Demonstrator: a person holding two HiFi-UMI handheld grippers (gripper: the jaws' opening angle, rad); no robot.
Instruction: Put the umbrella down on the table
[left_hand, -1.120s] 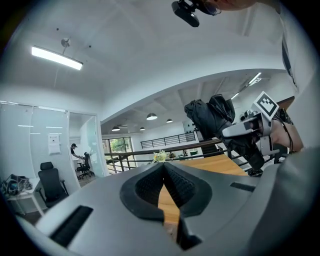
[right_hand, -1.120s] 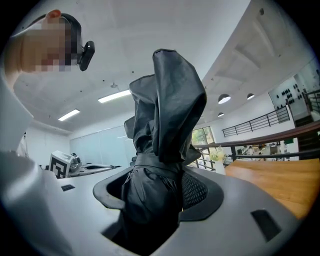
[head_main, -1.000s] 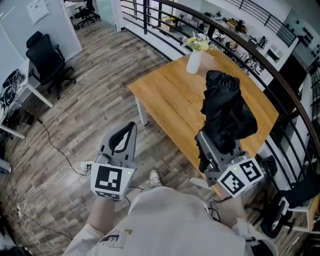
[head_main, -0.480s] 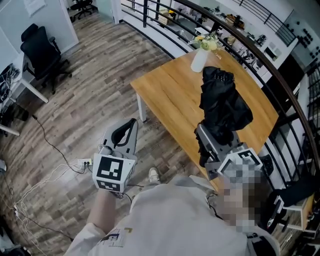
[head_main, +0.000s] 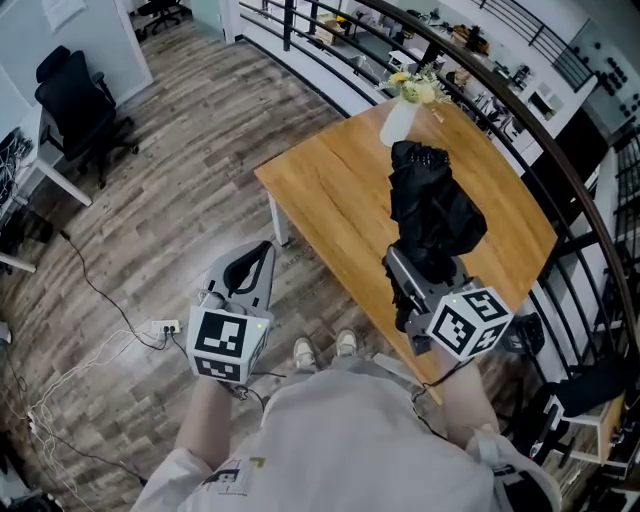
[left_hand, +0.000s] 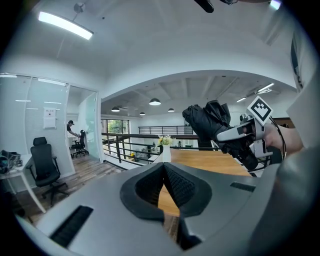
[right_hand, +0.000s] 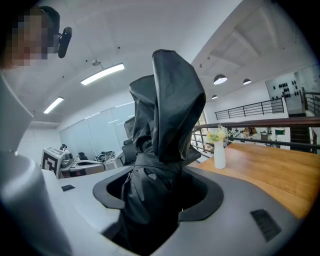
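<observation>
Umbrella (head_main: 432, 212), judged soft, floppy and light, is clamped at its lower end by the right gripper (head_main: 424, 285); the left gripper (head_main: 247, 272) is pressed together, empty.

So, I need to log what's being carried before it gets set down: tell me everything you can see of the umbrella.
The umbrella is black and folded short. Its thin fabric is loosely bunched, with a band cinched round the lower part. The fingers of the right gripper are shut on its lower end and hold it raised, tilted away from the person, over the wooden table. In the left gripper view it hangs in the air, clear of the tabletop. Nothing else touches it.
</observation>
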